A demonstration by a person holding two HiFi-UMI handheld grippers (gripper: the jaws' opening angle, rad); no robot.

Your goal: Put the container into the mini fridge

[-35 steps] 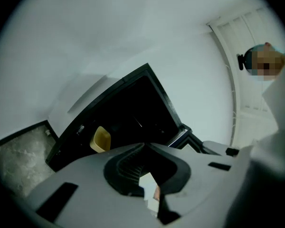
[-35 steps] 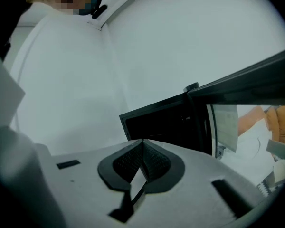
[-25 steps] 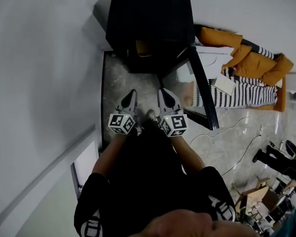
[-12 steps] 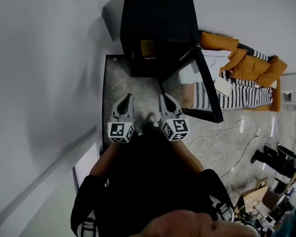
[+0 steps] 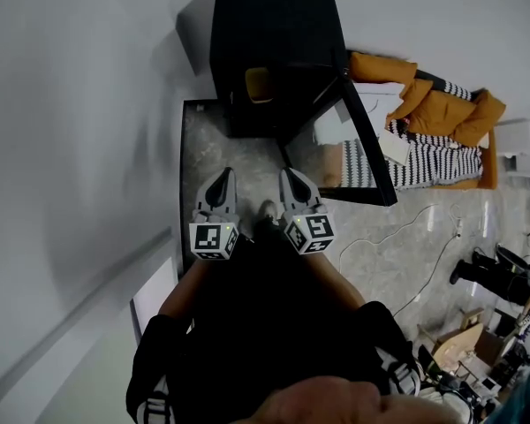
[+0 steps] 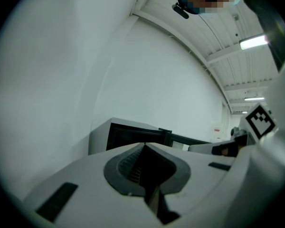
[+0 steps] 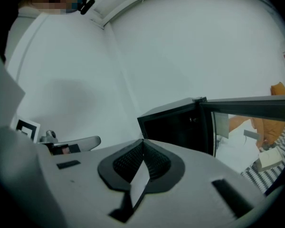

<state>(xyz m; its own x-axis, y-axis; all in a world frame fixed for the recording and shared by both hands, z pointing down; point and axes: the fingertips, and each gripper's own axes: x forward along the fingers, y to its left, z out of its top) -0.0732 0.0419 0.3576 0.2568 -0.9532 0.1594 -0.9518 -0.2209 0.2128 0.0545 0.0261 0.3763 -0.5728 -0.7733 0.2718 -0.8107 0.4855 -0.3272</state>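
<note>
**A:** Where's the container?

**B:** The yellow-orange container (image 5: 259, 84) sits inside the mini fridge (image 5: 274, 34), just behind the open front, toward the left of the dark compartment. Both of your grippers are well apart from it.

**A:** And the door?

**B:** The door (image 5: 368, 153) stands swung out to your right. Orange cushions (image 5: 442, 104) and a striped fabric (image 5: 433, 162) lie beyond it.

**A:** The grippers?

**B:** Your left gripper (image 5: 225, 175) has its jaws pressed together, with nothing caught between the ridged pads. Your right gripper (image 5: 288, 173) is the same, tips meeting and empty. You hold them side by side in front of you, both aimed at the fridge, over the marbled floor (image 5: 203, 148) beside the white wall (image 5: 79, 104).
</note>
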